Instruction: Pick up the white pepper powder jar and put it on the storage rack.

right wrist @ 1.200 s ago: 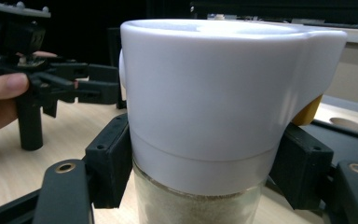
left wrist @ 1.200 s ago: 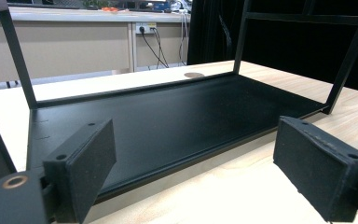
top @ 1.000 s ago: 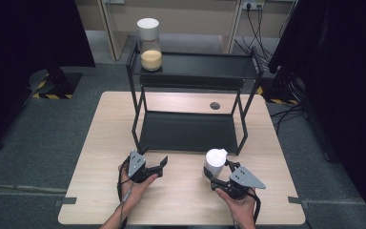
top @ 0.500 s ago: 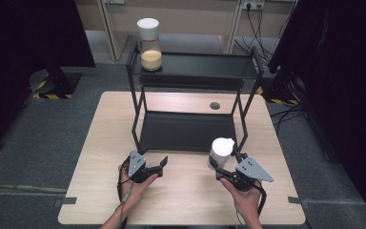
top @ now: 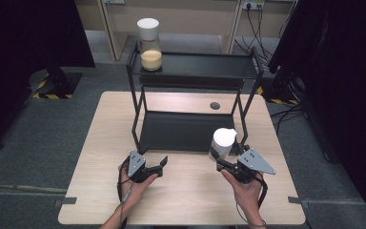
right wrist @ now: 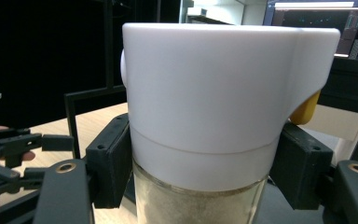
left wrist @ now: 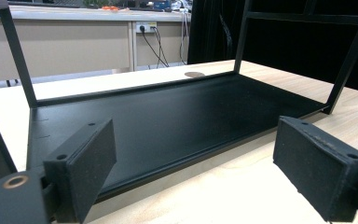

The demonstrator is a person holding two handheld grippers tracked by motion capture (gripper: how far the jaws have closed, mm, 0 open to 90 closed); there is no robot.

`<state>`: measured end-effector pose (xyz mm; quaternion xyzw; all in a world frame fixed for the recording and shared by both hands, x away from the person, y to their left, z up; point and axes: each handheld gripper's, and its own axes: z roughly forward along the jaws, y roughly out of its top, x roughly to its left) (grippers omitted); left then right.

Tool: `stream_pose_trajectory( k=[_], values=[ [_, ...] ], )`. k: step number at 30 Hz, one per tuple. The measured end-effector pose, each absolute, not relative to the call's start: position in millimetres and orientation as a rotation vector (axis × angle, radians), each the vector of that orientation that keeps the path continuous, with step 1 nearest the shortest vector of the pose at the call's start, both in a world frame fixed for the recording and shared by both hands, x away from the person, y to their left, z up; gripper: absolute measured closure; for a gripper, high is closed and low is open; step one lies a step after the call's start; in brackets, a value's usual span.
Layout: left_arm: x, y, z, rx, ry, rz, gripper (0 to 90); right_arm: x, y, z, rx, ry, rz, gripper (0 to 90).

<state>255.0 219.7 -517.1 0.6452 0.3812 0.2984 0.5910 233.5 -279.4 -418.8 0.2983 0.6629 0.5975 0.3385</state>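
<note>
Since a second ago, the right gripper (top: 222, 161) has carried the white-lidded jar (top: 221, 142) up and toward the black rack's (top: 193, 71) lower shelf, jaws pinching its glass; the left gripper (top: 158, 165) stays spread over the table (top: 109, 143)

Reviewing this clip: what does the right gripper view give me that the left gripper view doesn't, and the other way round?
Right gripper view alone: a white-lidded jar clamped between the right tool pads, pale powder behind its glass, a yellow piece at the lid's edge, and the left tool farther off.

Left gripper view alone: the left tool's pads set wide apart with nothing between them, the rack's bare black lower shelf, and a round hole in the tabletop beyond it.

Shared: the wooden table and the black rack frame.
</note>
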Motion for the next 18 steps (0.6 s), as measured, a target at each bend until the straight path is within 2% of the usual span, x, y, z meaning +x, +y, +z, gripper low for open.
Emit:
stream_pose_trajectory(
  k=[18],
  values=[
    [255,219,-517,1.504,0.885,0.698,12.4,241,-278,-395,0.772,1.671,1.559,30.4]
  ],
)
